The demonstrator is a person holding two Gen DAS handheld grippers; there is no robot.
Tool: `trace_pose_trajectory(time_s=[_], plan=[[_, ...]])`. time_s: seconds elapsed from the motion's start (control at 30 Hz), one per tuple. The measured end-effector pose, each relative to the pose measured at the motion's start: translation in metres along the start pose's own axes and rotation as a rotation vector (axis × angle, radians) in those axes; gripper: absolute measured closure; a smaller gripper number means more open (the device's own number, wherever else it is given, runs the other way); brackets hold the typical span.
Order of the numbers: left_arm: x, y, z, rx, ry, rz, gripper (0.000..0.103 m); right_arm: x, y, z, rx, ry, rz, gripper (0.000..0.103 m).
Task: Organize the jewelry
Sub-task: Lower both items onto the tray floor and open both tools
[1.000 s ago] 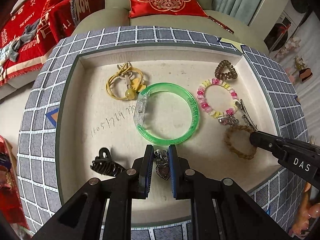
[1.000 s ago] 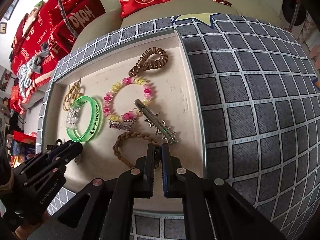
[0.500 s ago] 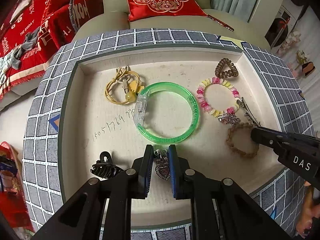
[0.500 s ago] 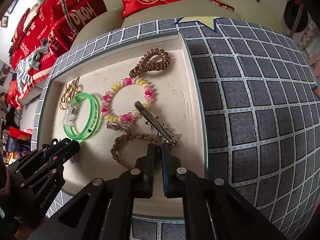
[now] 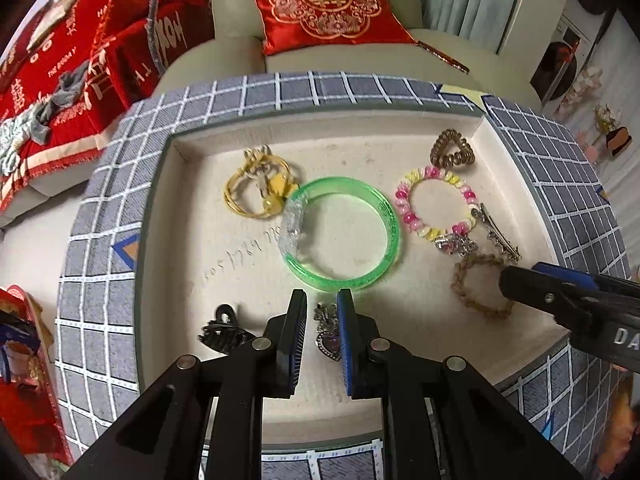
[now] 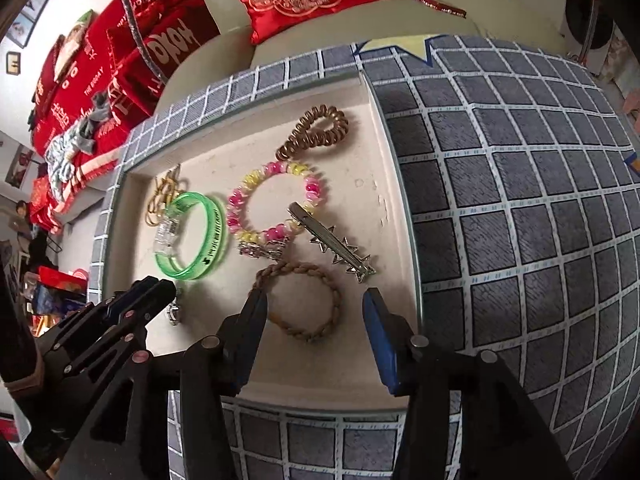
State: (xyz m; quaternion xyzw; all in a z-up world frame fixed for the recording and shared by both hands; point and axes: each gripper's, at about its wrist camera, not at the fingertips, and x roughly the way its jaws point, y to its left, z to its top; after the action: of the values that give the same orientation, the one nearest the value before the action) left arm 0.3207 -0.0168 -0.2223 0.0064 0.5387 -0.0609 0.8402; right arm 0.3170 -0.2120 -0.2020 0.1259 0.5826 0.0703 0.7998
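Note:
A cream tray (image 5: 168, 240) holds the jewelry. My left gripper (image 5: 322, 312) stands slightly open over a heart pendant (image 5: 330, 338), its pads either side of it. My right gripper (image 6: 314, 308) is open wide around a brown braided bracelet (image 6: 300, 304); it also shows in the left wrist view (image 5: 478, 284). Further back lie a green bangle (image 5: 344, 232), a pink and yellow bead bracelet (image 5: 434, 204), a silver star hair clip (image 6: 332, 244), a brown spiral hair tie (image 6: 314, 132) and a yellow hair tie (image 5: 256, 188).
A black claw clip (image 5: 220, 332) lies left of my left gripper. The tray sits in a grey checked cushion surface (image 6: 520, 200). A sofa with a red cushion (image 5: 324, 4) and red cloth (image 5: 80, 60) is behind.
My right gripper has opened wide and let go of the braided bracelet, which now lies between its fingers. My left gripper's jaws have parted slightly around the pendant. Both pulled back a little.

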Motion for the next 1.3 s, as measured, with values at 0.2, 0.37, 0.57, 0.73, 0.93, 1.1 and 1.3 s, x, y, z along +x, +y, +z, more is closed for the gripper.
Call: trace_pose_trajectory(time_s=[0.2,0.37,0.57,0.73,0.93,1.1,1.3], plan=[[-0.002,0.003,0.001,-0.008,0.003,0.013,0.073,-0.018,-0.002,-0.006,0.016,-0.029,-0.001,0.049],[-0.008,0.001,0.001,0.009,-0.012,0.026,0.073,-0.026,-0.005,-0.01,0.028,-0.035,-0.005,0.049],[-0.019,-0.001,0.002,0.023,-0.035,0.038,0.072,-0.033,-0.003,-0.015,0.029,-0.041,-0.008,0.049],[-0.025,0.005,0.003,0.005,-0.044,0.053,0.0,-0.036,0.0,-0.016,0.019,-0.042,-0.015,0.049],[-0.043,0.011,0.004,-0.008,-0.098,0.076,0.0,-0.039,0.001,-0.018,0.018,-0.033,-0.024,0.049],[-0.052,0.016,-0.004,-0.018,-0.093,0.079,0.0,-0.042,0.008,-0.023,0.006,-0.027,-0.01,0.039],[-0.063,0.021,-0.023,-0.032,-0.09,0.083,0.0,-0.054,0.015,-0.035,0.002,-0.056,0.007,0.022]])
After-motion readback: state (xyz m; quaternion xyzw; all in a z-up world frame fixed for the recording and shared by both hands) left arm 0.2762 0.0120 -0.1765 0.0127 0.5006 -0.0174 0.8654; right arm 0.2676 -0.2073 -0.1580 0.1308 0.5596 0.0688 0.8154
